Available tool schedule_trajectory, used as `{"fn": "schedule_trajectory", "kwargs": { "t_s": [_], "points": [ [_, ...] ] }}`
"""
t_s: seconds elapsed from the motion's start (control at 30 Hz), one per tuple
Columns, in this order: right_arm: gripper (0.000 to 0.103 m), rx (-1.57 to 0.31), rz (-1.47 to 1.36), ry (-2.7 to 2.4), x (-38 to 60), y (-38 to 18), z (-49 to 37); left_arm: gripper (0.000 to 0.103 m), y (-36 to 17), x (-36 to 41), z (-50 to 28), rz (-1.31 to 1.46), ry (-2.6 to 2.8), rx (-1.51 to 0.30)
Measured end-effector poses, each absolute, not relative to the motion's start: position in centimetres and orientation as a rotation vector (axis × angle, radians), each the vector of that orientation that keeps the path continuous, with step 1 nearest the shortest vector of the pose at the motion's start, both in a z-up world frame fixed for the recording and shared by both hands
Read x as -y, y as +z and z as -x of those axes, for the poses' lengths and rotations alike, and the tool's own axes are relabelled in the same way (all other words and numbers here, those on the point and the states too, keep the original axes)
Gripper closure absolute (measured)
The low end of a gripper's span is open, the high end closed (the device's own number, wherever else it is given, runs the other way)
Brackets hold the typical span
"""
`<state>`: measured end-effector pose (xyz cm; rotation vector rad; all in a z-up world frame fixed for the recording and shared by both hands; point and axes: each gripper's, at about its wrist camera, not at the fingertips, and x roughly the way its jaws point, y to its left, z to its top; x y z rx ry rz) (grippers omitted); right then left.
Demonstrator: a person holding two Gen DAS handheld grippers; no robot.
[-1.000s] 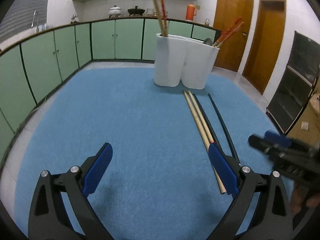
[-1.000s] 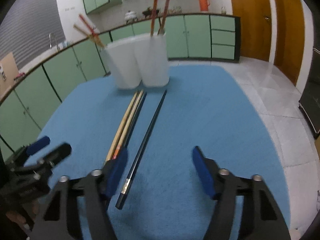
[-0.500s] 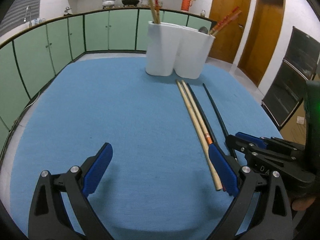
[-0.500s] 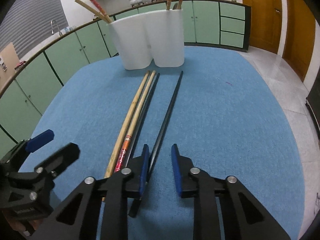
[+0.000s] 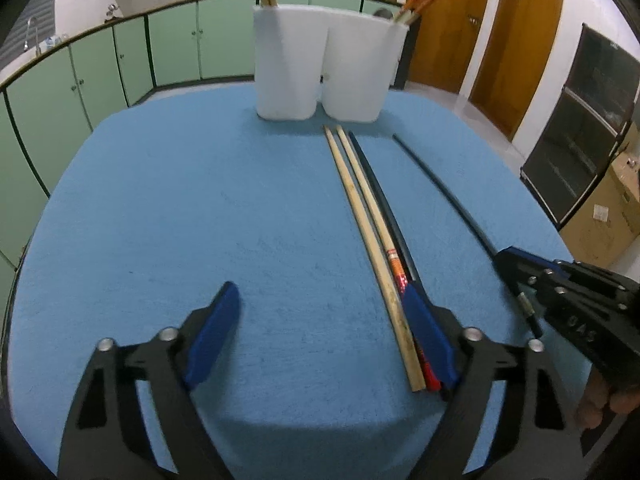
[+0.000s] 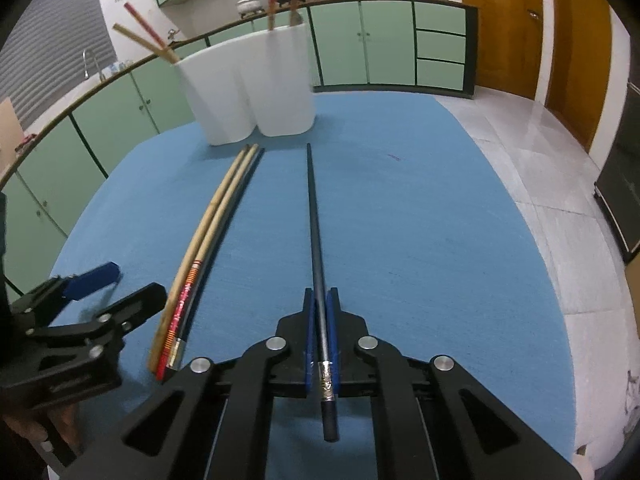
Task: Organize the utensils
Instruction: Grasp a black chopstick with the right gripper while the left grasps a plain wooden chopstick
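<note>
Right tool (image 6: 320, 316) is clamped on the black chopstick (image 6: 313, 216), which runs straight out toward 12 o'clock, tip aimed at the white holder (image 6: 248, 92) on the table (image 6: 420, 220). Left tool (image 5: 324, 334) is wide but closing, and the bundled chopsticks (image 5: 372, 216) lie along its 3 o'clock finger.

green cabinets (image 6: 360, 44) line the curved counter; wooden doors (image 5: 452, 24) beyond the desk's far right corner; pale tiled floor (image 6: 520, 148).

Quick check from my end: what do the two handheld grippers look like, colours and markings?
Both match: the left gripper and right gripper have black skeletal frames with cut-out openings, silver pivot bolts and blue finger pads. Raised lettering marks the right gripper's body in the left view. No cables or sleeves show.
</note>
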<state>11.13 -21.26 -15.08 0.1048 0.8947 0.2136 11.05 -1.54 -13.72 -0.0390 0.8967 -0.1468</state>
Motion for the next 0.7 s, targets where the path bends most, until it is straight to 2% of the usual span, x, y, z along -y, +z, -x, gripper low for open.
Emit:
{"fn": "schedule_trajectory", "kwargs": {
  "t_s": [0.3, 0.43, 0.63, 0.7],
  "points": [
    [0.097, -0.889, -0.127, 0.223, 21.8, -15.2, -11.2, 0.022, -13.9, 2.6, -11.7, -0.006, -0.119, -0.925],
    [0.097, -0.887, -0.137, 0.227, 22.0, -15.2, -11.1, 0.030, -13.8, 2.8, -11.9, -0.026, -0.090, -0.929],
    [0.097, -0.885, -0.134, 0.225, 21.9, -15.1, -10.9, 0.062, -13.5, 1.9, -11.8, -0.025, -0.048, -0.928],
    [0.097, -0.885, -0.131, 0.222, 21.9, -15.1, -10.9, 0.078, -13.4, 1.5, -11.7, -0.025, -0.040, -0.933]
  ]
}}
